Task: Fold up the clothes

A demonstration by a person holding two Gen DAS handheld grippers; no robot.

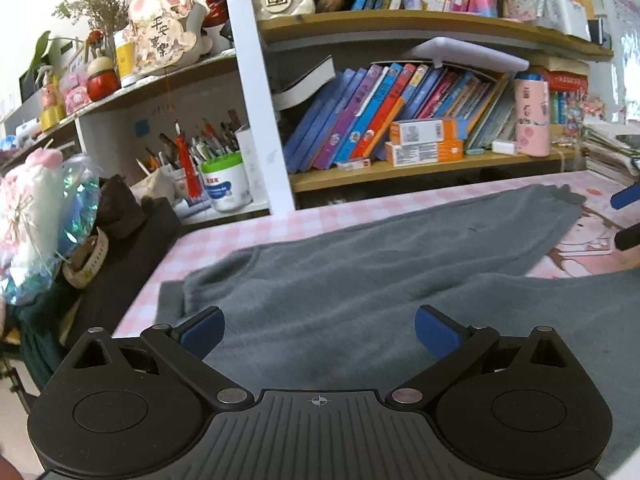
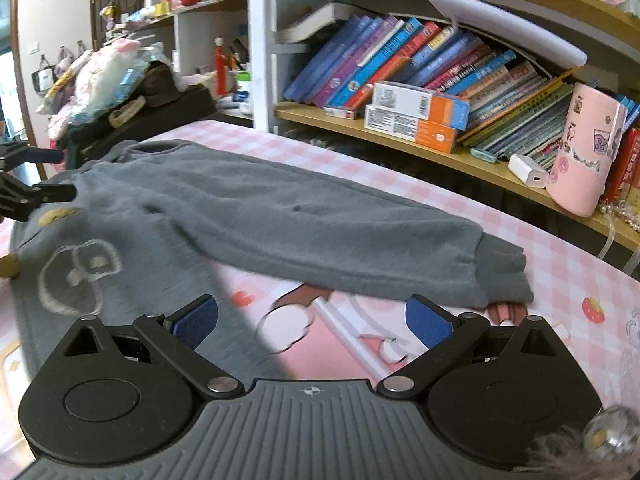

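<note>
**Grey fleece lying flat, both tongs gaping**

The left tongs are hovering spread apart over a fuzzy grey garment; its sleeve is stretching across the pink checked tabletop; the right tongs are gaping too, holding nothing; bookshelves are crowding behind.

We see desk under pink-white checked mat, cartoon print and strawberry toward near side. Grey fleece garment lies flat directly on mat, one sleeve stretched along back edge, cuff resting on cartoon print. We note white line drawing on garment's front. Garment spreads across most of mat in left wrist view.
</note>
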